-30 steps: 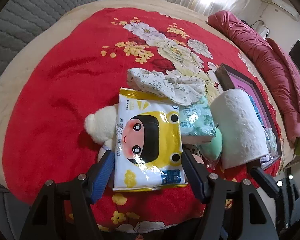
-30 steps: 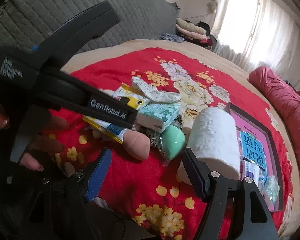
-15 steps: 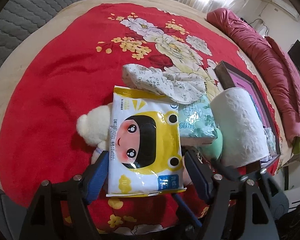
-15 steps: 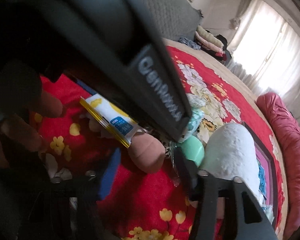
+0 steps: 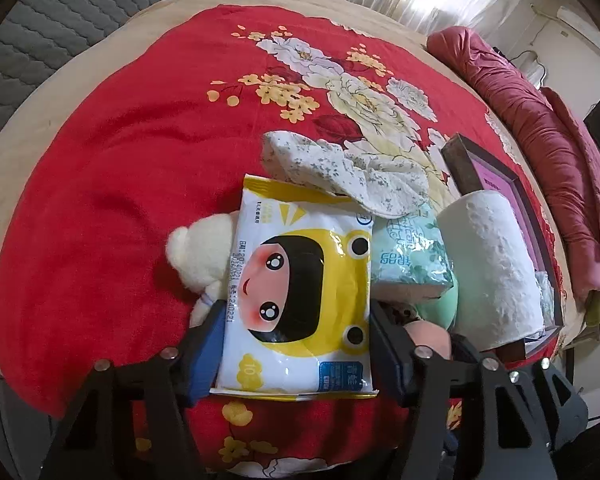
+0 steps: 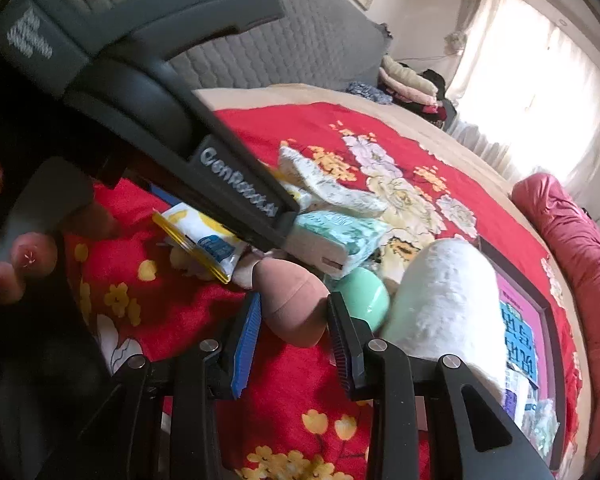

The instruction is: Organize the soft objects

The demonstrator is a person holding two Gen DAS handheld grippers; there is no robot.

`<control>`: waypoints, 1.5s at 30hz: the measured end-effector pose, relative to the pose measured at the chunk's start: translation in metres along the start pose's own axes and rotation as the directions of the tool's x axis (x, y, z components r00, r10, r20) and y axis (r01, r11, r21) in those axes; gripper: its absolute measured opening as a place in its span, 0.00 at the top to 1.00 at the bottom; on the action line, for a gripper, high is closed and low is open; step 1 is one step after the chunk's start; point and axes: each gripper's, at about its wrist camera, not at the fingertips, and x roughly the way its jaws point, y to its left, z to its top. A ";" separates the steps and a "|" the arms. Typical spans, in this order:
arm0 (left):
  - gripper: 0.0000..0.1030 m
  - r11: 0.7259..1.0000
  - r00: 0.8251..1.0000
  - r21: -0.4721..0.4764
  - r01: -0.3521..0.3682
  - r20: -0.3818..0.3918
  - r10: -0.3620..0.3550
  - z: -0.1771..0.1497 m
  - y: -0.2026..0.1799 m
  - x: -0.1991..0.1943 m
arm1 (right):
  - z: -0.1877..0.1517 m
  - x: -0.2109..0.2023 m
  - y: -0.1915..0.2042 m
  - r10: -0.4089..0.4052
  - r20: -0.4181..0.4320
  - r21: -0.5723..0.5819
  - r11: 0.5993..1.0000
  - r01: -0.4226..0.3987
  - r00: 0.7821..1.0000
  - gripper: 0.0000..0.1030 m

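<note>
Right now left hand-held gripper (image 5: 296, 344) closing around wipes pack (image 5: 300, 300); right hand-held gripper (image 6: 294, 320) closing on pink sponge (image 6: 290, 302), which could squirt out if squeezed off-centre.

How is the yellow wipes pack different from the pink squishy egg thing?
The yellow wipes pack is flat, shiny and printed with a cartoon face; the pink sponge is rounded, matte and plain. The pack is much the bigger. The pack sits between the left gripper pads, the sponge between the right gripper pads, both sets of jaws closing. Both lie on the red blanket.
</note>
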 end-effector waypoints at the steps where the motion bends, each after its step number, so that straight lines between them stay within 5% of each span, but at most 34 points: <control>1: 0.41 1.000 1.000 0.000 0.003 0.002 -0.003 0.000 0.001 -0.001 | 0.000 -0.001 -0.003 -0.002 0.004 0.009 1.000 0.002 1.000 0.66; 26: 0.44 0.997 0.992 0.065 0.048 0.114 -0.056 -0.014 -0.012 -0.062 | 0.010 -0.062 -0.040 -0.073 0.122 0.187 0.981 0.049 0.990 0.66; 45: 0.44 0.977 0.984 0.201 0.077 0.141 -0.106 -0.031 -0.086 -0.078 | -0.014 -0.114 -0.095 -0.237 0.148 0.385 0.908 0.165 0.960 0.66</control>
